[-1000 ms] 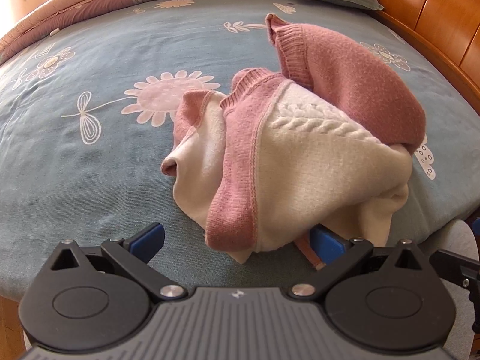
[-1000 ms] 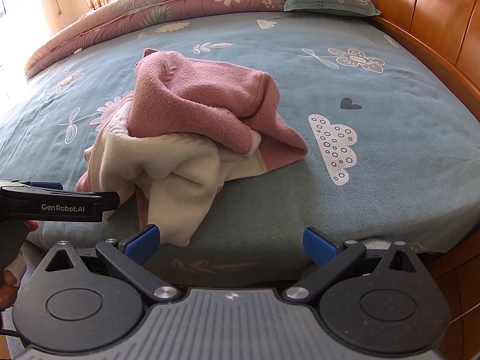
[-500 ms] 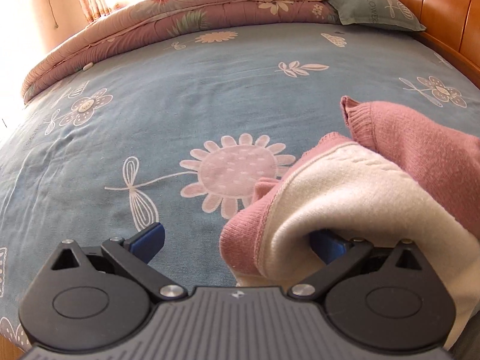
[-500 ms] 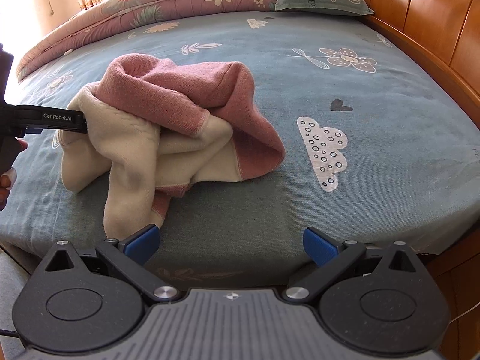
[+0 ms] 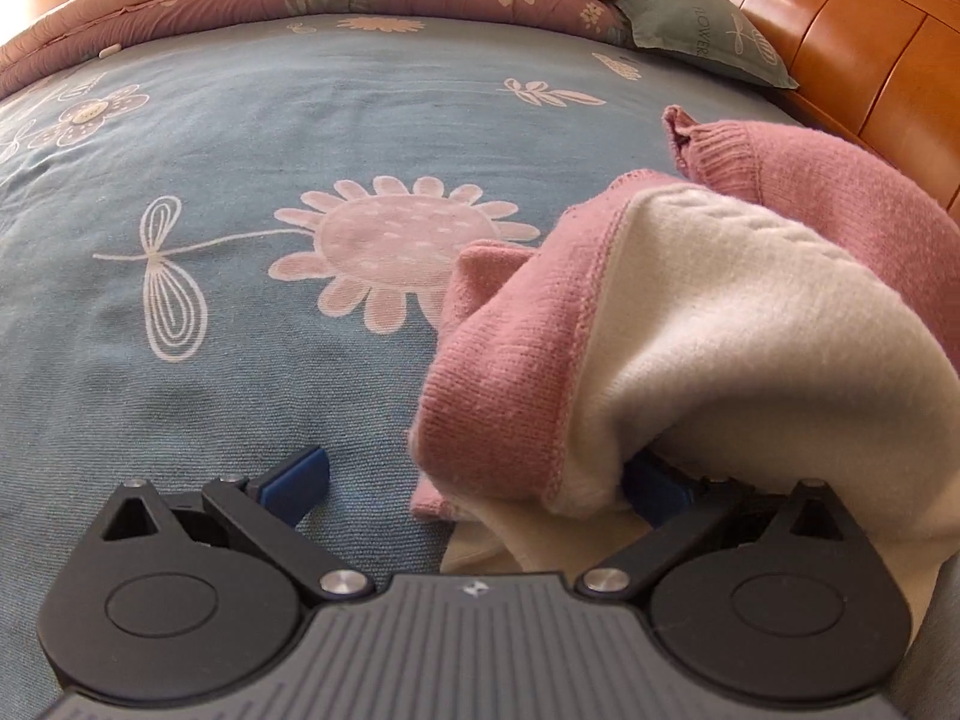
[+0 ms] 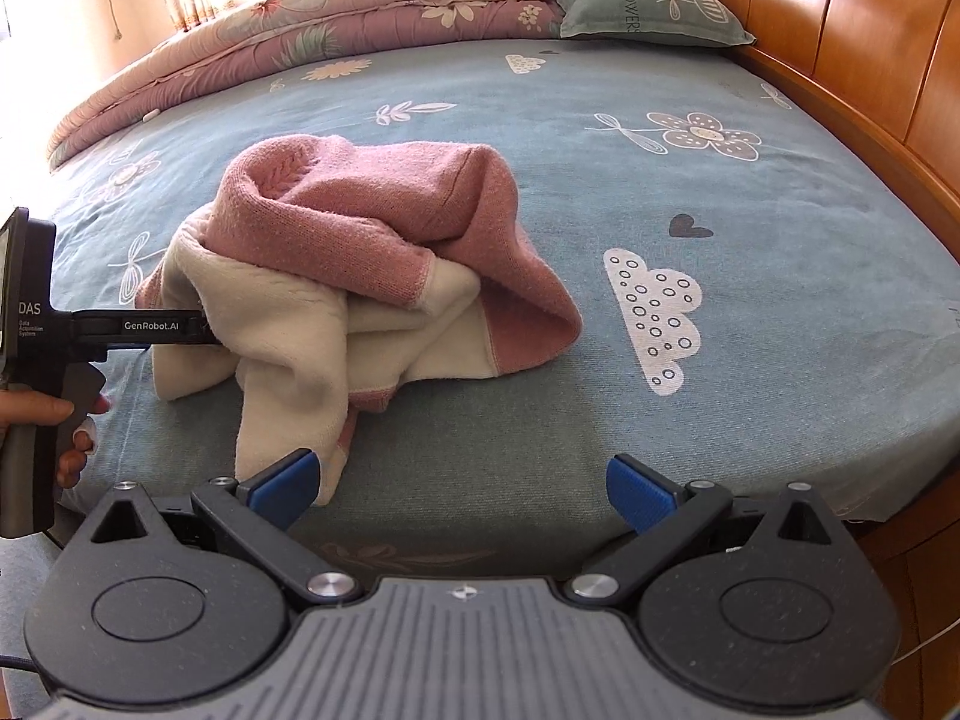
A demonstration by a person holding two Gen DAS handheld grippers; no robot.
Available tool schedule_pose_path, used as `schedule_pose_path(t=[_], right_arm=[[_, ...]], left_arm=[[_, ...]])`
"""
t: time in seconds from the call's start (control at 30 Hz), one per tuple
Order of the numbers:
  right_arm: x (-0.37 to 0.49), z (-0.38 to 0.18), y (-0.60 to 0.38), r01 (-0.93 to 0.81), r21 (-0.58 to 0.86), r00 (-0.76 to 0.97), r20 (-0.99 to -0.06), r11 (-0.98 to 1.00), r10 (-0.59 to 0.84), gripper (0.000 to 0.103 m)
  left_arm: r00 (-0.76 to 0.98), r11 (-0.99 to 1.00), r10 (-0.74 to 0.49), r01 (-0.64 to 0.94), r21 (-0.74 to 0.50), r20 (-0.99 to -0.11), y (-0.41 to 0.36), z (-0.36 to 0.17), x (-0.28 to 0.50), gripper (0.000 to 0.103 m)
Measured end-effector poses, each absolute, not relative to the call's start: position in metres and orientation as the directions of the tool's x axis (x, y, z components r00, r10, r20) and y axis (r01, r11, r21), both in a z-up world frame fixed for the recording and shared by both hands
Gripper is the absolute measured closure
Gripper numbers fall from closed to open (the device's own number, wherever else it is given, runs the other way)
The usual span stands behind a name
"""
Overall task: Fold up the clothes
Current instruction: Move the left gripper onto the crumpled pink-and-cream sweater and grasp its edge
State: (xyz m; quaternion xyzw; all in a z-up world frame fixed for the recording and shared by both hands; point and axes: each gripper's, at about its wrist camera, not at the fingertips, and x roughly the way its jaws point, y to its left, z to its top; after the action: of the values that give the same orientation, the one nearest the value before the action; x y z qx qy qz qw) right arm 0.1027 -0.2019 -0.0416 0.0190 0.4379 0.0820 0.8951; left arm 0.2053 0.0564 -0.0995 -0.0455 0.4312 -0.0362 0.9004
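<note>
Reaching in, the left gripper (image 5: pixel 474 483) gapes around the sweater (image 5: pixel 690 324) edge. Right gripper (image 6: pixel 459 489) hovers spread. Closing now might bunch several layers.

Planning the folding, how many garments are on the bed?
1: a crumpled pink and cream sweater lies mid-bed, its left edge over the left claw. Others could hide inside the heap.

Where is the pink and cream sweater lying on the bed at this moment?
In the right wrist view the sweater lies crumpled on the blue sheet near the bed's front edge, left of the cloud print, with the left gripper reaching into its left side.
</note>
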Motion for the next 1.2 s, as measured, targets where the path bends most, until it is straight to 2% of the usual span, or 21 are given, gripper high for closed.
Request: schedule_pose_path(t=[0.2,0.4,0.5,0.67,0.8,0.9,1.2], right_arm=[[0.103,-0.043,-0.204,-0.13,0.1,0.606,-0.779,0.986,0.159,0.0],[0.107,-0.045,-0.211,-0.117,0.1,0.612,-0.776,0.988,0.151,0.0],[0.113,-0.046,-0.212,-0.118,0.101,0.612,-0.776,0.988,0.152,0.0],[0.125,-0.045,-0.212,-0.125,0.097,0.616,-0.773,0.987,0.154,0.0],[0.132,-0.045,-0.209,-0.134,0.102,0.612,-0.774,0.986,0.163,0.0],[0.137,-0.047,-0.204,-0.145,0.101,0.604,-0.779,0.984,0.169,0.0],[0.142,-0.05,-0.197,-0.153,0.063,0.599,-0.788,0.986,0.143,0.0]], left_arm=[[0.659,0.999,-0.044,0.008,-0.051,-0.751,0.059,-0.081,0.208,0.0],[0.731,0.995,0.092,-0.038,0.095,-0.677,0.068,-0.056,0.218,0.0],[0.734,0.989,0.146,-0.087,0.122,-0.663,0.077,-0.053,0.228,0.0],[0.705,0.998,0.061,-0.039,0.047,-0.706,0.077,-0.06,0.222,0.001],[0.674,0.995,-0.091,0.082,-0.049,-0.733,0.067,-0.066,0.205,0.001],[0.679,0.992,-0.093,0.126,-0.01,-0.728,0.056,-0.071,0.203,0.001],[0.765,0.997,0.054,-0.008,0.074,-0.642,0.079,-0.054,0.272,0.0]])
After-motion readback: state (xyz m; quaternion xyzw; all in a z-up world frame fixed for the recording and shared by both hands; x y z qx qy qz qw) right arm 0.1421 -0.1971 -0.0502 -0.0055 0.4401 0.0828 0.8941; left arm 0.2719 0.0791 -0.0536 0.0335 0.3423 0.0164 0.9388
